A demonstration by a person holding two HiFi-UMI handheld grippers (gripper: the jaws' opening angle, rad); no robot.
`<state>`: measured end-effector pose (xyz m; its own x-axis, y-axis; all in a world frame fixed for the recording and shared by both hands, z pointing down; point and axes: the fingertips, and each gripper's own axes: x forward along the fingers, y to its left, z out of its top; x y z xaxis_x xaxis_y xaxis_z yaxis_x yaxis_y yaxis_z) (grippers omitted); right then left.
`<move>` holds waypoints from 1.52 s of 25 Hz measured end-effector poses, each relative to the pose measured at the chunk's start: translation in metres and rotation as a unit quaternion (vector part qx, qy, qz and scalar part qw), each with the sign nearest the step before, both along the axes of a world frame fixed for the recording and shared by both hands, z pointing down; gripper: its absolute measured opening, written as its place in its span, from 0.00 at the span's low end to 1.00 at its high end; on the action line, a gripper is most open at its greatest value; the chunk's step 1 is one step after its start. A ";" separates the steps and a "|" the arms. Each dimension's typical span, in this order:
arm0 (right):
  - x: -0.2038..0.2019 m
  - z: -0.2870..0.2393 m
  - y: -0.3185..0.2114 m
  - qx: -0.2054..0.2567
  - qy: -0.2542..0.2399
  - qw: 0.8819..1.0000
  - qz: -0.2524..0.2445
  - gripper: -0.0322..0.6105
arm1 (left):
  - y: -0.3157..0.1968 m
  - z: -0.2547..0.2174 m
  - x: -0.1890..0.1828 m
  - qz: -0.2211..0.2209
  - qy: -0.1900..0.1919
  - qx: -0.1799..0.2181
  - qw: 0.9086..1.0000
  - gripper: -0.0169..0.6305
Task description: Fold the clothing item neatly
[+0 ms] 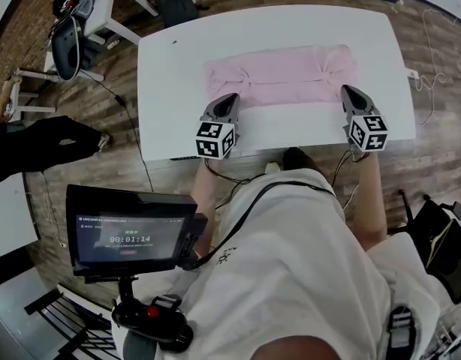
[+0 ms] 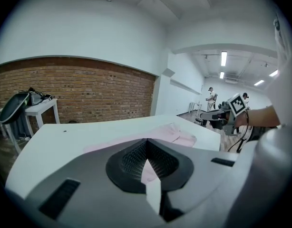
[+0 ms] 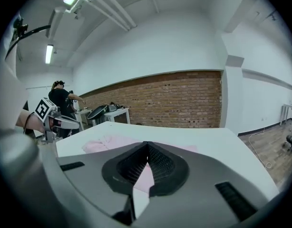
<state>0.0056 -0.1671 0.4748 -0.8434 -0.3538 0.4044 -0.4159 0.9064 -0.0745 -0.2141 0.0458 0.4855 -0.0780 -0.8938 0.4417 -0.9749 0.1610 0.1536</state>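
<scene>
Head view: left gripper and right gripper, jaws together and empty, hover over the garment; its bunched corners may skew the next fold.

The clothing item is pink, the table white, the brick wall brown. The left gripper and right gripper are grey with black-and-white squares.

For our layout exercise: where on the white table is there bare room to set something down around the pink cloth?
Free: the strip of white rectangular table left of the folded pink cloth, the band beyond it along the far edge, a narrower strip on its right. Crowded: the near edge, where the left gripper and right gripper hover.
</scene>
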 end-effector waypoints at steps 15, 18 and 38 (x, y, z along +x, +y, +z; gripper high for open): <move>0.018 -0.070 0.090 0.017 -0.057 0.998 -0.013 0.05 | 0.017 -0.076 0.067 0.032 -0.027 0.095 0.995 0.03; 0.026 -0.077 0.098 0.019 -0.069 0.997 -0.017 0.05 | 0.018 -0.086 0.083 0.045 -0.033 0.107 0.993 0.03; 0.137 -0.079 0.174 -0.002 -0.076 0.993 -0.094 0.05 | 0.067 -0.091 0.219 0.014 -0.036 0.081 0.996 0.03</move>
<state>0.1428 0.0067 0.3956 -0.9458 -0.1836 0.2678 -0.2238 0.9662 -0.1279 0.0045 0.1127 0.3945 -0.0791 -0.9550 0.2859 -0.9880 0.1132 0.1046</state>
